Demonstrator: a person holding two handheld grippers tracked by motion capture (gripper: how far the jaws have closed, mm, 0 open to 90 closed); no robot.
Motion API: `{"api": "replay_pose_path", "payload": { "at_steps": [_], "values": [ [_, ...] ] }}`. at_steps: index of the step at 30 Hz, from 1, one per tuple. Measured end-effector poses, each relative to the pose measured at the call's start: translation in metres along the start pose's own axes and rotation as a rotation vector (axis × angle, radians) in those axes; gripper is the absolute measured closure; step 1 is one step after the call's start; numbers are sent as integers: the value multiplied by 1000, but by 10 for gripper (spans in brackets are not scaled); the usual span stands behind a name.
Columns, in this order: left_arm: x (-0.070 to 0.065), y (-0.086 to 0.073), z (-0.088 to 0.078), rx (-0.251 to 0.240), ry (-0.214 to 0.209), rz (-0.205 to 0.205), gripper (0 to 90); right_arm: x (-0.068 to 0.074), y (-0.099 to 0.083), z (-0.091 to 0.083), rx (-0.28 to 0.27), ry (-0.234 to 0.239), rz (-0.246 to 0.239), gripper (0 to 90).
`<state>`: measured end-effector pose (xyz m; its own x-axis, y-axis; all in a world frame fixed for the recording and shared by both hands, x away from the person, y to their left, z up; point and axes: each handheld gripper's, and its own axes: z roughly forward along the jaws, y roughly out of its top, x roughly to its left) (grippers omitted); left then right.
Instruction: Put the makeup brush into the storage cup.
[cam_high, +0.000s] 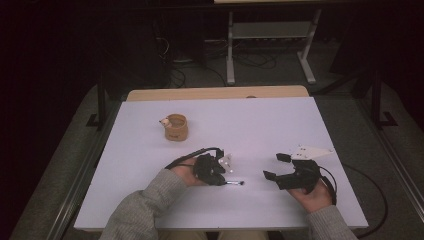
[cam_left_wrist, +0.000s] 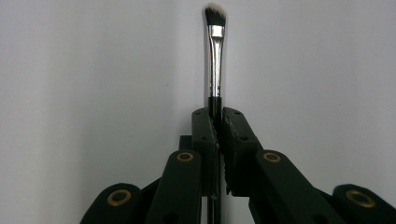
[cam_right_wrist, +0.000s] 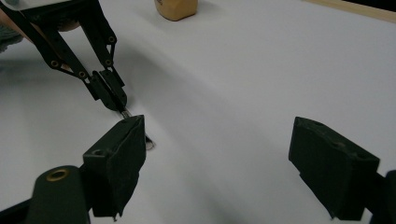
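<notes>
A small makeup brush (cam_left_wrist: 215, 60) with a silver ferrule and dark, white-tipped bristles lies low over the white table (cam_high: 260, 125). My left gripper (cam_left_wrist: 216, 116) is shut on its black handle, and the bristle end sticks out past the jaws. In the high view the brush (cam_high: 236, 183) points right from the left gripper (cam_high: 223, 181), toward the right gripper (cam_high: 275, 166). The right gripper (cam_right_wrist: 224, 158) stands open with nothing between its pads, a short way right of the brush tip. The right gripper view has the left gripper (cam_right_wrist: 109, 91) at upper left, its jaws closed on the brush.
A tan cup (cam_high: 176, 127) stands on the table at the back left, also seen as the tan cup (cam_right_wrist: 176, 8) at the top of the right gripper view. A wooden strip (cam_high: 215, 93) runs along the table's far edge. Cables and a white frame (cam_high: 270, 35) lie on the floor beyond.
</notes>
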<state>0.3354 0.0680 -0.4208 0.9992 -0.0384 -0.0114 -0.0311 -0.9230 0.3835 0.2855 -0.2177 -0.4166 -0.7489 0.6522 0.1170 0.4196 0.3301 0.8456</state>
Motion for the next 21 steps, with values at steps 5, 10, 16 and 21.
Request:
{"api": "replay_pose_path", "payload": {
  "at_steps": [5, 10, 16, 21],
  "values": [
    [2, -4, -7, -36, -28, -41, 843, 0, -1, 1, 8, 6, 10, 178],
    [2, -7, -20, -88, -15, -73, 843, 2, -1, 2, 18, 16, 11, 184],
    [-2, -9, -31, -145, -8, -103, 843, 6, -1, 5, 30, 30, 3, 195],
    [-3, -12, -37, -176, -8, -114, 843, 8, -1, 7, 34, 48, 9, 192]
  ]
}}
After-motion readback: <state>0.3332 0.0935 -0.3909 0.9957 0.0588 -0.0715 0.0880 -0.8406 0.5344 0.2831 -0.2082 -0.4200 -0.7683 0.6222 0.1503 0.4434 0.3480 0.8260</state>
